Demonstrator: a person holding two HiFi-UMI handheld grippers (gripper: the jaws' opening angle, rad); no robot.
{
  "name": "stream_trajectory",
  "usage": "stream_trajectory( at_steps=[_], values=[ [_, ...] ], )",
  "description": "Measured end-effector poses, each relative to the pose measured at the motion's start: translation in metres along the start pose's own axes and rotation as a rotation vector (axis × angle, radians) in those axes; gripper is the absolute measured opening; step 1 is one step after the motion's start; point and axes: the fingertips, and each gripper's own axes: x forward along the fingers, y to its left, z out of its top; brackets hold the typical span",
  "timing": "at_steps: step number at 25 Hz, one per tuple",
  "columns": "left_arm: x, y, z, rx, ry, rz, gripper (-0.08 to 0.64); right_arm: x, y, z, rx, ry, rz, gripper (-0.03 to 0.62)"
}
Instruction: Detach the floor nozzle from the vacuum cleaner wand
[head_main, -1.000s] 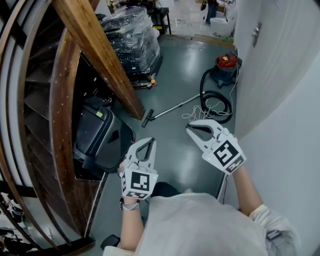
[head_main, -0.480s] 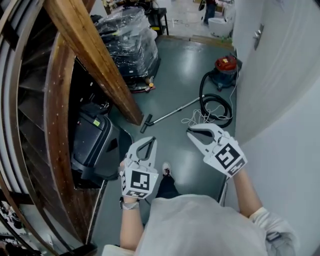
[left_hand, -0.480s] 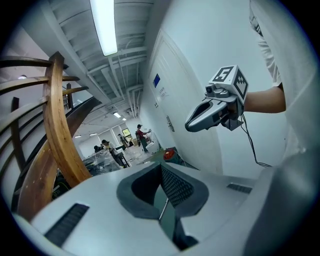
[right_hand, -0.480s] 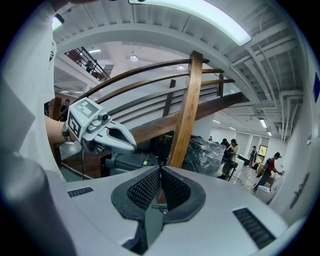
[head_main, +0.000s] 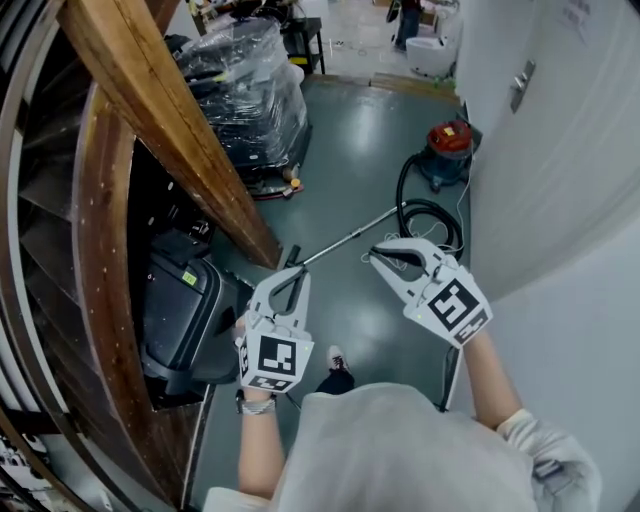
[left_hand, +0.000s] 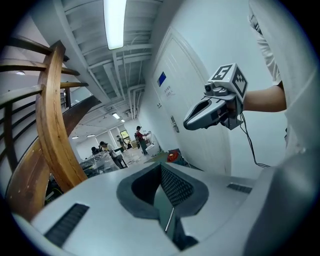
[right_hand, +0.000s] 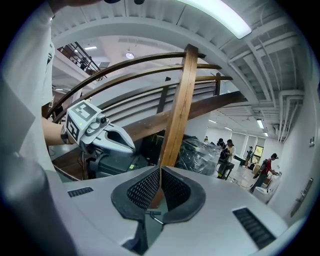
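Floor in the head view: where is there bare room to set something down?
Bare floor lies between the wrapped pallet and the red vacuum. Crowded: the hose coil by the wall, and the black case under the wooden stair.

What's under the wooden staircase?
A black container sits under the staircase. Behind it only dark clutter shows, and the treads cover the rest.

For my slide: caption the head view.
Shut and empty, left gripper and right gripper face the vacuum wand and nozzle.
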Motion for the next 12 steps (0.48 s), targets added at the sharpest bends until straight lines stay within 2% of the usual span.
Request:
stream_trajectory(
  at_steps=[12],
  values=[
    [0.048, 0.08, -0.026, -0.024, -0.008, -0.023, -0.002, 0.074, -0.046, 0.007, 0.014, 0.032, -0.036, 0.031]
  ],
)
